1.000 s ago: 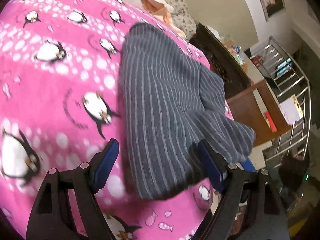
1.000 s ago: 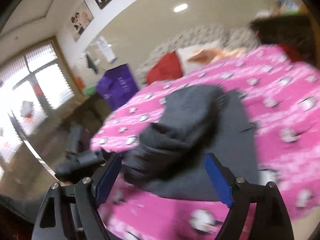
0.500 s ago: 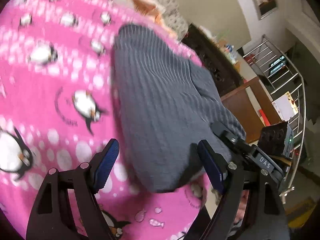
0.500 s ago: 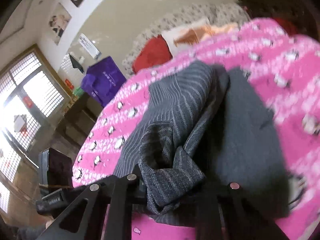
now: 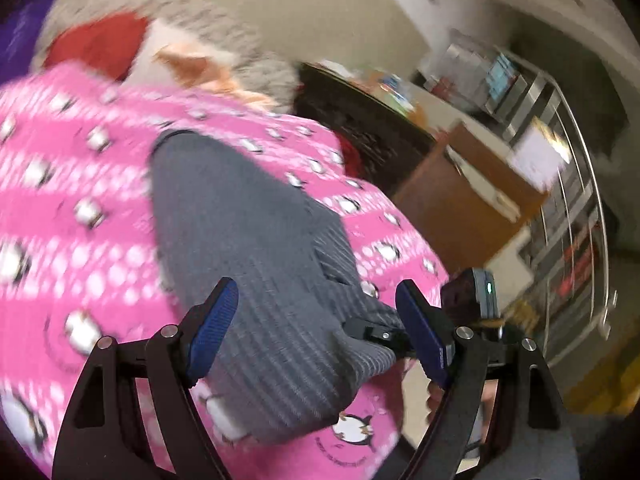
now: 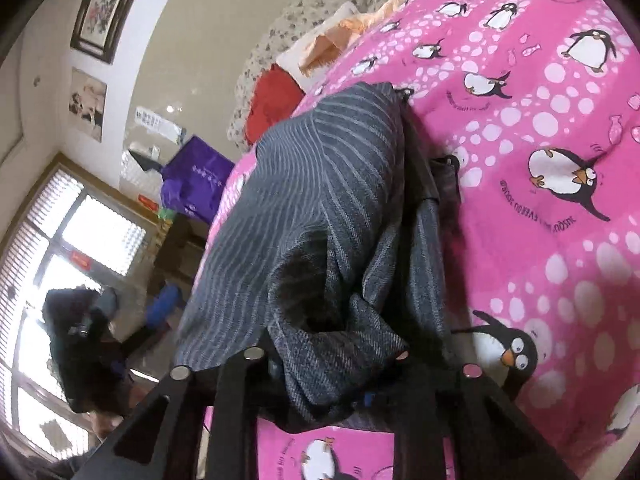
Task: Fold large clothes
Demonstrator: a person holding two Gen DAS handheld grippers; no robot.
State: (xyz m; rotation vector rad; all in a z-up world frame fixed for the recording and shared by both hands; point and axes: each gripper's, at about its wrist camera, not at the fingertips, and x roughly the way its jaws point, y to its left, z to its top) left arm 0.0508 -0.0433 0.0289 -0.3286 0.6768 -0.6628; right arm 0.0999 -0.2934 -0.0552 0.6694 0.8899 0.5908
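A grey pinstriped garment [image 5: 248,248] lies in a long strip on the pink penguin blanket [image 5: 80,184] of a bed. My left gripper [image 5: 316,328] is open above its near end, blue pads on either side and touching nothing. My right gripper [image 6: 328,364] is shut on the garment's [image 6: 320,208] bunched near corner at the bed's edge; its fingertips are hidden in the cloth. The right gripper's black fingers [image 5: 376,334] also show in the left wrist view, clamped on the garment's right corner.
Red and white pillows [image 5: 100,44] lie at the bed's head. A dark cabinet [image 5: 360,128], a brown wooden desk [image 5: 460,200] and a metal rack [image 5: 568,208] stand to the right of the bed. A purple bag [image 6: 192,184] and a window [image 6: 60,280] are to the left.
My right gripper moved in and shut on the garment's near corner. My left gripper stayed open and lifted and swung, so its view now looks further up the bed and is blurred.
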